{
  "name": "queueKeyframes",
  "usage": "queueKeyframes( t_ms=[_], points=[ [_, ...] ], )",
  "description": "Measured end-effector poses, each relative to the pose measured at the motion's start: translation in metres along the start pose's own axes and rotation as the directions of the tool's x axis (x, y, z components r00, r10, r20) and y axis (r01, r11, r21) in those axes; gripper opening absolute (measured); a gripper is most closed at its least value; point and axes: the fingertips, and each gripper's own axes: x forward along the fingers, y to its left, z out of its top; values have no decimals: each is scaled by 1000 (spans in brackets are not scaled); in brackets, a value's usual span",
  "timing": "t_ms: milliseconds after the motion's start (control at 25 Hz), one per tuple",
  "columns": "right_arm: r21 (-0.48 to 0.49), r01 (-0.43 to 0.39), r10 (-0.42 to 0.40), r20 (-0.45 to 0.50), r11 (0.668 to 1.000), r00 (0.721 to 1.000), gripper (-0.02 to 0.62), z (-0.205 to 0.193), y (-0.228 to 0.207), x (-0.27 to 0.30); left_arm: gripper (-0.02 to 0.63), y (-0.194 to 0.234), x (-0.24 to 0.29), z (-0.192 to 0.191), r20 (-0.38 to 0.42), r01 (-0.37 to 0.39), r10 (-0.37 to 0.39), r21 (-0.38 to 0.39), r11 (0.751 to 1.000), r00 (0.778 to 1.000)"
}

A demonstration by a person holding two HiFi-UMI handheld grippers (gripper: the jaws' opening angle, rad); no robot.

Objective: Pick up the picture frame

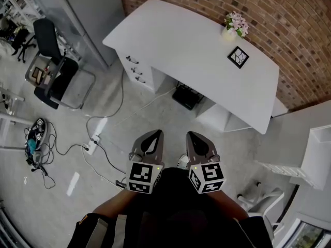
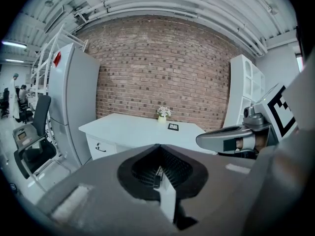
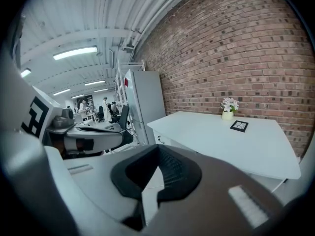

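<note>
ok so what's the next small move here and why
Probably walk up to the white desk: the picture frame lies flat on it beside the flower pot, far beyond both grippers. The left gripper and right gripper are shut and empty, so one should likely open on the way.

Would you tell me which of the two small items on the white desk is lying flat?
The black square picture frame lies flat on the white desk; the pot of pink flowers beside it stands upright.
</note>
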Motion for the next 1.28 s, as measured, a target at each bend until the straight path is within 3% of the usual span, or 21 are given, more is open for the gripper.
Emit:
queueKeyframes(
  t_ms=[720,1280],
  points=[
    [11,33,-34,41,999,999,2,5,-48,-27,-5,-40,15,11,27,-12,11,13,1000,1000],
    [22,25,-27,60,999,998,2,-7,-106,-70,-5,-120,44,9,10,6,-6,47,999,1000]
  ],
)
